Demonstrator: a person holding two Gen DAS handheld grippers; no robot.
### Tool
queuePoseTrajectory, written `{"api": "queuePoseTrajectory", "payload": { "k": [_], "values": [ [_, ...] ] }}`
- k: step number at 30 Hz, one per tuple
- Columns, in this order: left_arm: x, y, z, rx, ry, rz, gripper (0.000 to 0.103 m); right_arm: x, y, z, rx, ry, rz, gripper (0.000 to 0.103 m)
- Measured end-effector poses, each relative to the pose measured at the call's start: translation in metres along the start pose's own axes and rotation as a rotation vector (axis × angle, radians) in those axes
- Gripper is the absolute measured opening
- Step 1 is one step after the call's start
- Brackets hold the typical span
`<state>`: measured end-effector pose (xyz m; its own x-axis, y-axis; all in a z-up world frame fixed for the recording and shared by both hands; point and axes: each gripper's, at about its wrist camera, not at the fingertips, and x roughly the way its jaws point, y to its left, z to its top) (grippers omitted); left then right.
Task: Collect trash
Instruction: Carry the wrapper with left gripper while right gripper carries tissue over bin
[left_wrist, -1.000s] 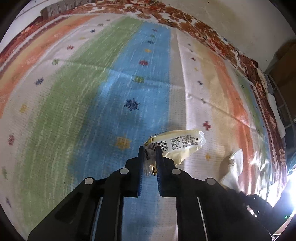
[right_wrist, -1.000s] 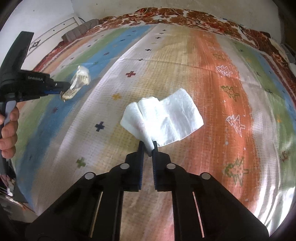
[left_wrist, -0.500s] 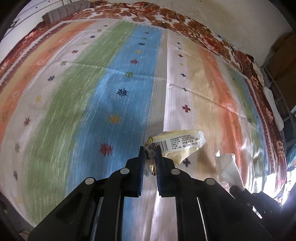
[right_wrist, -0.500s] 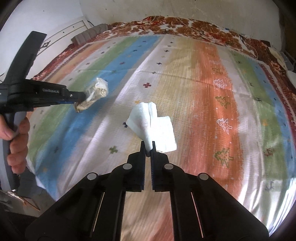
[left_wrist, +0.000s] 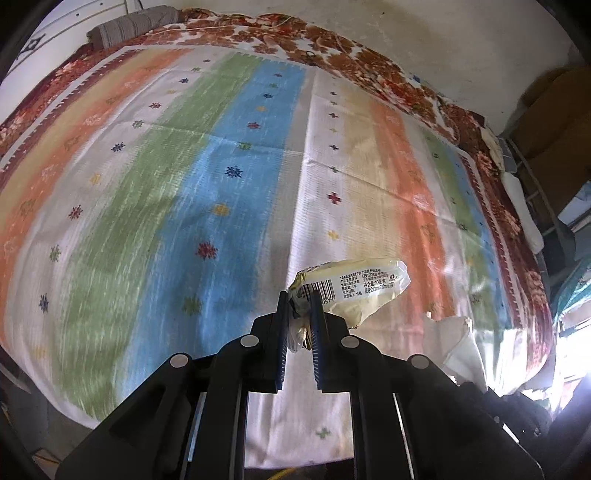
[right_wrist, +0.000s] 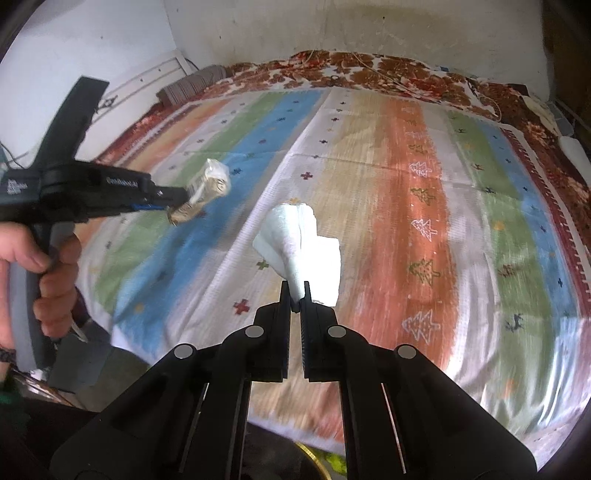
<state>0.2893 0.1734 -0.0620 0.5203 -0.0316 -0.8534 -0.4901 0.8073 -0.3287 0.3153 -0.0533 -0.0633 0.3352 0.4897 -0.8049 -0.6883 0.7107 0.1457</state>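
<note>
My left gripper (left_wrist: 299, 308) is shut on a crumpled yellow plastic wrapper (left_wrist: 354, 291) with a barcode, held in the air above the striped bedspread (left_wrist: 184, 192). My right gripper (right_wrist: 295, 295) is shut on a white paper tissue (right_wrist: 299, 247), also lifted above the bed. In the right wrist view the left gripper (right_wrist: 173, 197) shows at the left with the wrapper (right_wrist: 207, 188) in its tips, gripped by a hand (right_wrist: 40, 266). In the left wrist view the tissue (left_wrist: 461, 343) hangs at the lower right.
The striped bedspread (right_wrist: 406, 206) lies over a red floral blanket (right_wrist: 369, 70) against a white wall. A grey rolled pillow (right_wrist: 195, 83) lies at the far left corner. Cardboard boxes (left_wrist: 554, 110) stand at the right. A round rim (right_wrist: 314, 458) shows under the bed's near edge.
Both grippers have pulled back and up from the bed with their items. More of the bed and its near edge now show. The tissue hangs folded, off the spread.
</note>
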Motion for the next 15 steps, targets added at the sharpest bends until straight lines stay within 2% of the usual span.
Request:
{"api": "queuePoseTrajectory", "payload": {
  "k": [5, 9, 15],
  "values": [
    [-0.022, -0.015, -0.021, 0.024, -0.013, -0.022, 0.01, -0.024, 0.005, -0.01, 0.005, -0.023, 0.009, 0.004],
    [-0.035, -0.026, -0.04, 0.058, -0.013, -0.008, 0.01, -0.047, 0.01, -0.02, 0.01, -0.046, 0.006, 0.004],
    [-0.06, -0.035, -0.061, 0.041, -0.023, -0.076, 0.01, -0.075, 0.019, -0.038, 0.0, -0.07, 0.002, 0.004]
  ]
}}
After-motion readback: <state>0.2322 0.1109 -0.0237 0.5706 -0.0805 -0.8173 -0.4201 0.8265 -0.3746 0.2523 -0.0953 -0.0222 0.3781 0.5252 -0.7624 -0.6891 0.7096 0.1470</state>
